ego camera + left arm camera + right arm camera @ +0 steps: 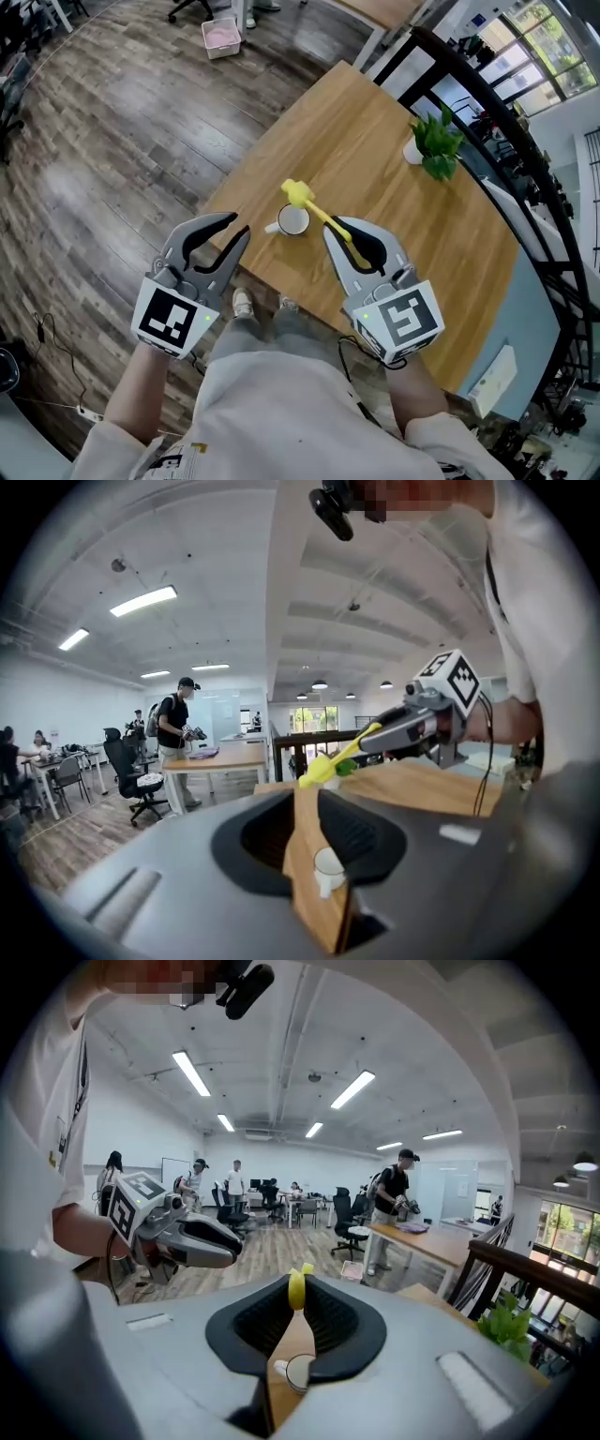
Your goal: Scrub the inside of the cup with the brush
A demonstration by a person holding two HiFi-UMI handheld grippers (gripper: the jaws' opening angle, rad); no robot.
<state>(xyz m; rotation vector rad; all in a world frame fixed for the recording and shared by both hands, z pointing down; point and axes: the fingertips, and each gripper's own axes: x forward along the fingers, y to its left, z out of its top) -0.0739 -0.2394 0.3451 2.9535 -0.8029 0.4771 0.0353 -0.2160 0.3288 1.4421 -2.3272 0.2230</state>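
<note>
Right claw (337, 227) is pinching the brush (314, 208), handle pointing to 10 o'clock, head just past the cup (292, 220) on the bench (403, 216), while left claw (237, 225) is spread and empty, cup at its 3 o'clock.

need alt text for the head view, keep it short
Looking down, the right hand-held gripper holds a yellow brush, its head beside a white cup standing near the corner of a wooden table. The left hand-held gripper hangs open and empty left of the cup; a small potted plant stands at the table's far edge.
</note>
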